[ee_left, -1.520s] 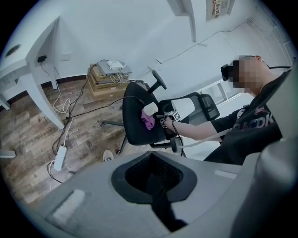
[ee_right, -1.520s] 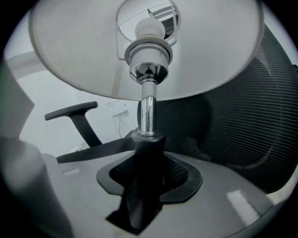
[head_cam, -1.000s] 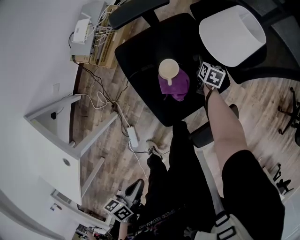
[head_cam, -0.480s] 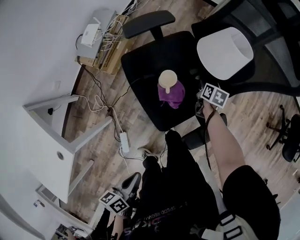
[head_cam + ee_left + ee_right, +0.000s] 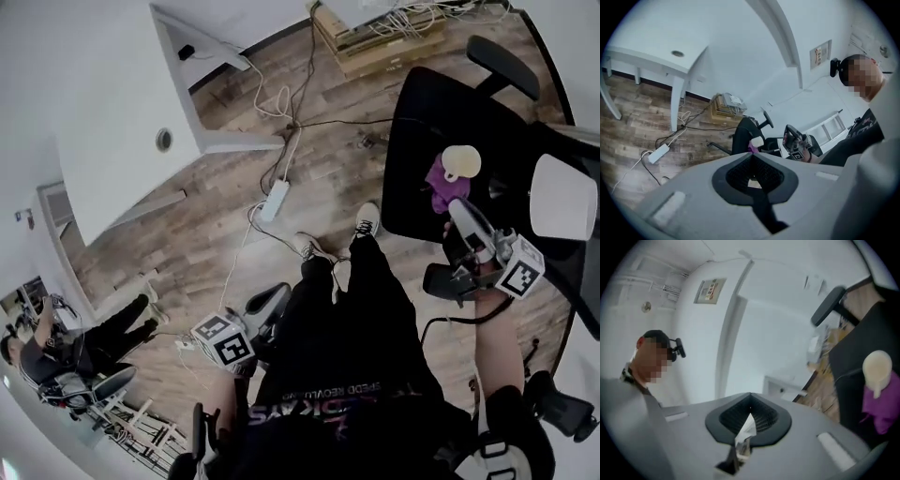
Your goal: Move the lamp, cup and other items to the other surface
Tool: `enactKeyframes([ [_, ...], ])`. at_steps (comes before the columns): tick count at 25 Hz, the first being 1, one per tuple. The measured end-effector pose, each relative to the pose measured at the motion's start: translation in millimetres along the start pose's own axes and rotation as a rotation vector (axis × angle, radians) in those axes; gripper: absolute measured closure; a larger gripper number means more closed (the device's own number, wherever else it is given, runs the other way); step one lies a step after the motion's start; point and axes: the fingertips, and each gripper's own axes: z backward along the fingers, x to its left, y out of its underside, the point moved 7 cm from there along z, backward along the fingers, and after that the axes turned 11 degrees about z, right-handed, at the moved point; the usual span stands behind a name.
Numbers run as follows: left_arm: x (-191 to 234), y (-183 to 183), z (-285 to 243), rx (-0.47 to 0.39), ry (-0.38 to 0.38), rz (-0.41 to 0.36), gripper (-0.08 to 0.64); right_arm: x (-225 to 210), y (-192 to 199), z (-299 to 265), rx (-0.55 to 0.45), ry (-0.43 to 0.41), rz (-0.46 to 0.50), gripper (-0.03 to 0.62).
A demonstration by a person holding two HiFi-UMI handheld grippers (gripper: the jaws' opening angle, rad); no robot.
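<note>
The right gripper (image 5: 750,414) has its jaws pressed together. A thin pale sliver shows at their seam, too small to tell what it is, and nothing else sits between them. In the head view this gripper is close to the cup (image 5: 461,161), and in the right gripper view the cup sits off to the right of the jaws' line. The left gripper (image 5: 752,174) also has its jaws closed, with nothing held; it is low at the person's left side, well apart from the chair.

The cream cup rests on a crumpled purple cloth (image 5: 439,185), and both lie on the black chair seat (image 5: 417,131). The white lamp shade (image 5: 562,197) is near them, over the right side of the same chair in the head view.

A white power strip (image 5: 275,200) with its cables lies on the wooden floor (image 5: 234,159), between the chair and the white bench (image 5: 112,103). Beyond the chair, by the wall, a low wooden crate (image 5: 384,37) holds a tangle of white cables
</note>
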Motion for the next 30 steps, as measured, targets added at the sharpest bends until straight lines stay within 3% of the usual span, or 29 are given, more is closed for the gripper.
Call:
enactKeyframes([
  [2,7,5,18,-0.06,-0.022,0.035,0.557,42,30,-43,0.158,-0.177,-0.01,0.588],
  [4,11,10,34,-0.101,-0.041,0.055,0.557,76,68,-78,0.314,-0.292,-0.012,0.588],
  [7,20,17,66,-0.179,-0.054,0.055,0.556,113,121,-118,0.496,-0.384,-0.013,0.588],
  [10,37,23,104,-0.251,-0.074,0.088,0.557,145,160,-149,0.588,-0.417,-0.024,0.588],
  [14,74,33,161,-0.327,-0.086,0.118,0.557,182,207,-179,0.626,-0.428,-0.021,0.588],
  [17,115,36,202,-0.343,-0.053,0.112,0.557,211,246,-199,0.621,-0.408,0.032,0.588],
  [24,212,38,312,-0.267,0.143,-0.059,0.557,303,388,-208,0.47,-0.221,0.124,0.588],
  [27,239,50,353,-0.231,0.217,-0.084,0.557,349,451,-208,0.534,-0.164,0.178,0.589],
  [30,245,59,366,-0.217,0.287,-0.078,0.557,385,463,-206,0.583,-0.144,0.309,0.588],
])
